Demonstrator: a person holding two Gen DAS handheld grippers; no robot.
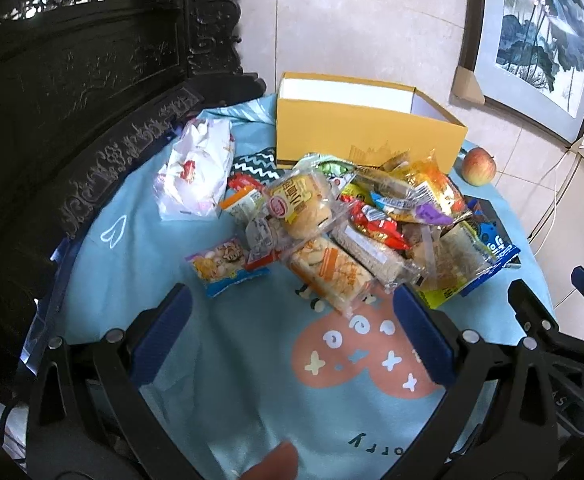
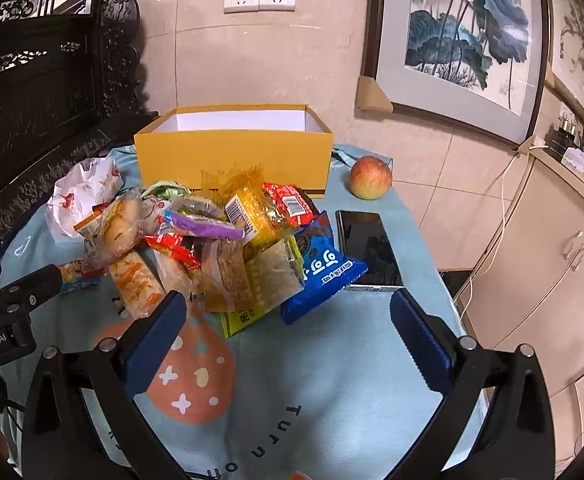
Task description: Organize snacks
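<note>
A heap of wrapped snacks (image 1: 331, 224) lies on the light blue cloth (image 1: 132, 264) in front of an open yellow box (image 1: 367, 132) with a white inside. A bun in clear wrap (image 1: 303, 208) tops the heap, and a small candy packet (image 1: 222, 266) lies at its left edge. My left gripper (image 1: 292, 320) hangs open just short of the heap, nothing between its fingers. In the right wrist view the same heap (image 2: 212, 240) shows a blue cookie packet (image 2: 319, 264) at its right edge. My right gripper (image 2: 290, 320) is open and empty in front of that packet.
A crumpled white bag (image 1: 196, 168) lies left of the heap. An apple (image 2: 371, 178) and a dark phone (image 2: 367, 248) sit to the right of the box (image 2: 232, 156). Dark carved furniture (image 1: 72, 120) borders the left; beige cabinets (image 2: 531, 264) stand at the right.
</note>
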